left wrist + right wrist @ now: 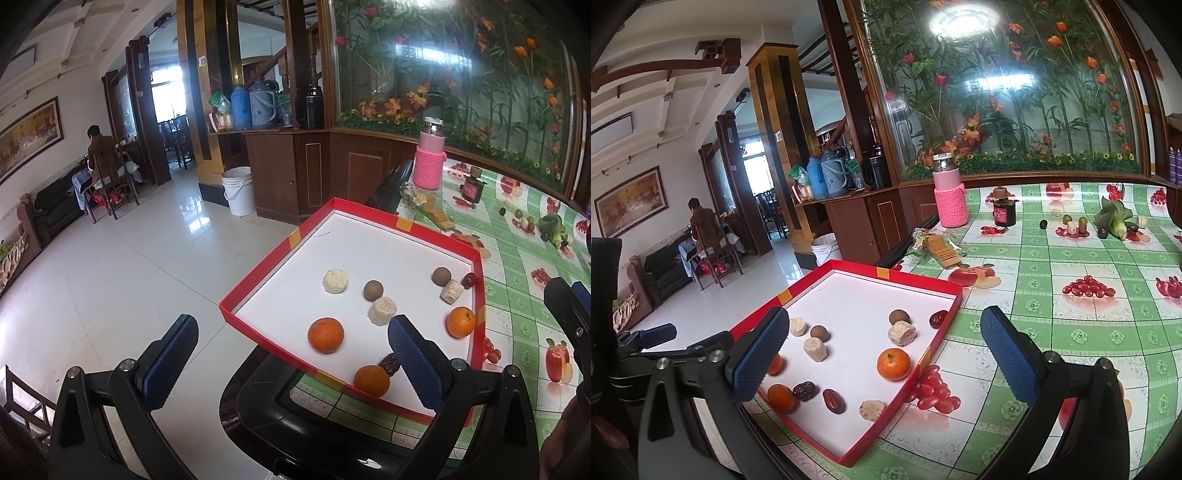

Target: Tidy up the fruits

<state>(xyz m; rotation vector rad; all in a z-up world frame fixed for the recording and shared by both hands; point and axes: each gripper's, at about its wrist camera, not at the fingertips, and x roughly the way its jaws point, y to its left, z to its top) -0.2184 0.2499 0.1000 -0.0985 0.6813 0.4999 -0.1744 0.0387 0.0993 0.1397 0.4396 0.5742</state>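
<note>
My left gripper point(290, 360) hangs with its fingers spread wide and nothing between the pads. Just ahead of the gap sits one orange point(325, 335) inside the red-rimmed tray point(258, 266); a second orange point(371, 380) lies close against the inner side of my right-hand finger point(415, 360), with a dark red date point(389, 363) touching or nearly touching it. A third orange point(460, 322) rests beyond that finger, by the tray's far wall.

My right gripper point(882, 360) is also spread open and empty. That same stemmed orange point(893, 364) lies between its fingers, nearer the left one than the right, still on the tray floor point(849, 295). Two dates point(820, 396) and a pale rice-cake puck point(872, 410) sit nearer to me, below the gap. The patterned tablecloth point(1071, 332) lies under the right finger.
</note>
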